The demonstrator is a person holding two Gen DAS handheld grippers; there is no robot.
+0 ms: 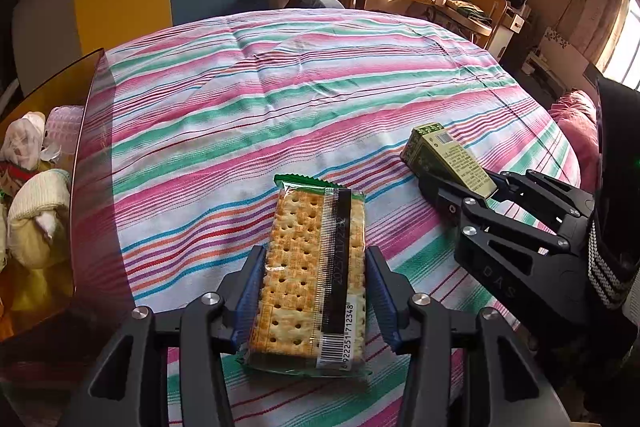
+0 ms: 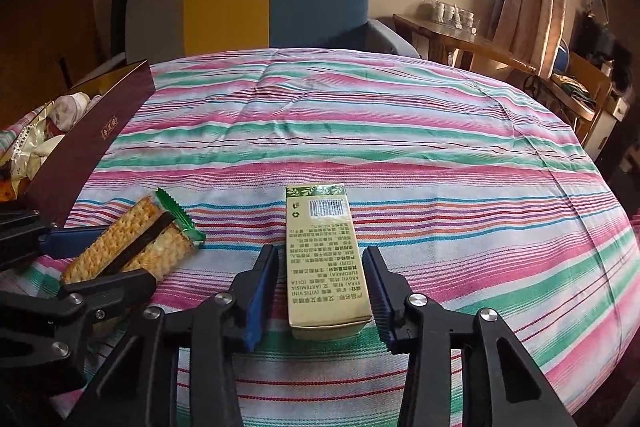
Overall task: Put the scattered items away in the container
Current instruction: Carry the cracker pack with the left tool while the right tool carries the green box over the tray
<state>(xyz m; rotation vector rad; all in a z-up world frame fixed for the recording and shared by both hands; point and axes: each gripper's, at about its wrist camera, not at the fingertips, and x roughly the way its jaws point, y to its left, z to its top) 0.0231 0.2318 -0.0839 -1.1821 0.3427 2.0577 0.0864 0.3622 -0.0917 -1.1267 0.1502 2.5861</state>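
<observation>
Bedside container (image 1: 86, 115) of wrapped snacks (image 1: 36, 211)

Black fingers (image 1: 256, 279), blue pads, silver screws.

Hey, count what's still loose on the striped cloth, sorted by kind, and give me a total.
Cracker packs: 1, the cracker pack between the left gripper fingers.
Small boxes: 1, the green box between the right gripper fingers.
Total: 2 loose things on the striped cloth.
</observation>
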